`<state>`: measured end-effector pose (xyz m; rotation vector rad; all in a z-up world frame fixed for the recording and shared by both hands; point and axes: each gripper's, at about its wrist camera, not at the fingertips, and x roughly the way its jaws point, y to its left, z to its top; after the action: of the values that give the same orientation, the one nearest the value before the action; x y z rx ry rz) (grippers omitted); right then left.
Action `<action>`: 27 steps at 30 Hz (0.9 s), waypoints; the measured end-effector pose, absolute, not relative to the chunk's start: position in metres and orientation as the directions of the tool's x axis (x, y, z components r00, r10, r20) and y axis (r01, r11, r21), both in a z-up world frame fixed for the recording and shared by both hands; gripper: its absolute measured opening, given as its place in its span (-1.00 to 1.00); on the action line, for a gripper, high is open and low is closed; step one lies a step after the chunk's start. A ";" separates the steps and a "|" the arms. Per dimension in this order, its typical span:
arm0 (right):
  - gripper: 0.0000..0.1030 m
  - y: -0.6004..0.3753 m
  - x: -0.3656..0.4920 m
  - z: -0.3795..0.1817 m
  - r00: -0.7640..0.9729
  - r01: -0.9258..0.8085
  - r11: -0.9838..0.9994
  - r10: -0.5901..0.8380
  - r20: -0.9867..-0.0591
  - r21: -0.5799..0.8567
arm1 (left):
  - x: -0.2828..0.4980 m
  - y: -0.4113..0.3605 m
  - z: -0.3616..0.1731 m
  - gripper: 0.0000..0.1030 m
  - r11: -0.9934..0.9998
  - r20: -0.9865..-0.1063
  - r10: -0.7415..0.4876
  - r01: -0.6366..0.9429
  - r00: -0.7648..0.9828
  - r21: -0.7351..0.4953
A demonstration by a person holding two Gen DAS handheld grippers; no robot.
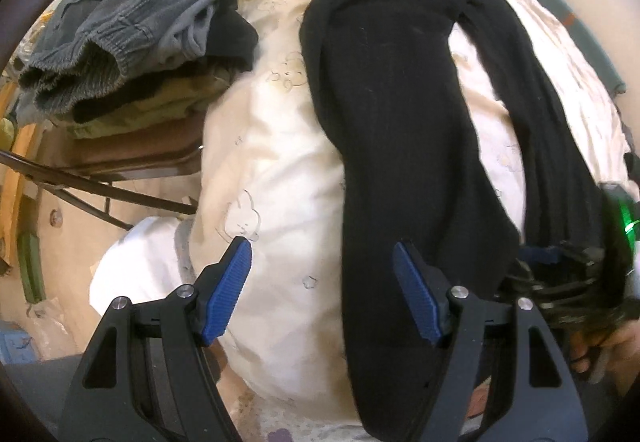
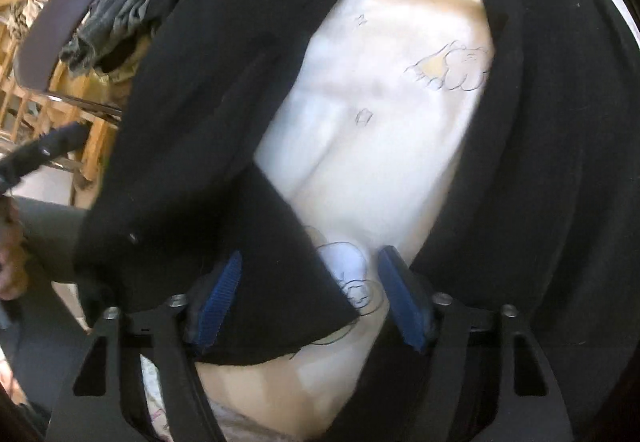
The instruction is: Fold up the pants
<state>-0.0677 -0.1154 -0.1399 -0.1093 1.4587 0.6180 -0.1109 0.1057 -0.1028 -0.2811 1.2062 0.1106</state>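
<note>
We look steeply down from both wrist cameras, close over the black pants (image 1: 392, 90) on the cream bedding (image 1: 280, 162), which both views share.

So the surface here is a bed covered with a cream quilt (image 1: 280, 146) that has little cartoon cloud and animal prints. Black pants (image 1: 380, 102) lie right on it, legs spread apart in a V with bare quilt between them. Beside the bed, a folding chair (image 1: 120, 166) carries a clothes pile (image 1: 132, 38).
</note>
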 end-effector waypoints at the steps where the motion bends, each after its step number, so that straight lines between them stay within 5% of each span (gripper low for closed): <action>1: -0.74 -0.114 -0.073 -0.137 -0.006 -0.461 0.836 0.332 -0.943 0.297 | -0.112 0.106 -0.101 0.37 0.958 -0.930 -0.066 -0.236 0.361 -0.160; 4: -0.91 -0.117 -0.087 -0.113 0.024 -0.430 0.843 0.370 -0.929 0.324 | -0.109 0.106 -0.093 0.37 0.958 -0.918 -0.057 -0.237 0.393 -0.162; 12: -0.88 -0.168 -0.150 -0.089 -0.005 -0.191 0.892 0.415 -0.910 0.408 | -0.105 0.123 -0.085 0.37 0.933 -0.901 -0.052 -0.302 0.431 -0.198; 17: -0.63 -0.172 -0.157 -0.113 -0.046 -0.161 0.932 0.321 -0.946 0.324 | -0.098 0.118 -0.081 0.37 0.926 -0.901 -0.067 -0.310 0.429 -0.216; 18: -0.42 -0.171 -0.156 -0.105 -0.026 -0.172 0.931 0.324 -0.946 0.323 | -0.097 0.117 -0.080 0.37 0.926 -0.899 -0.067 -0.308 0.434 -0.218; 20: 0.36 -0.169 -0.156 -0.087 0.027 -0.184 0.923 0.350 -0.937 0.339 | -0.095 0.115 -0.076 0.37 0.926 -0.892 -0.070 -0.304 0.446 -0.225; 27: 0.41 -0.130 -0.156 -0.076 0.096 -0.221 0.896 0.412 -0.906 0.384 | -0.085 0.111 -0.069 0.37 0.918 -0.884 -0.078 -0.313 0.461 -0.244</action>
<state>-0.1564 -0.1296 -0.0760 0.1643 1.3997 0.4721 -0.0855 0.1108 -0.0688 -0.4028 1.0898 0.1495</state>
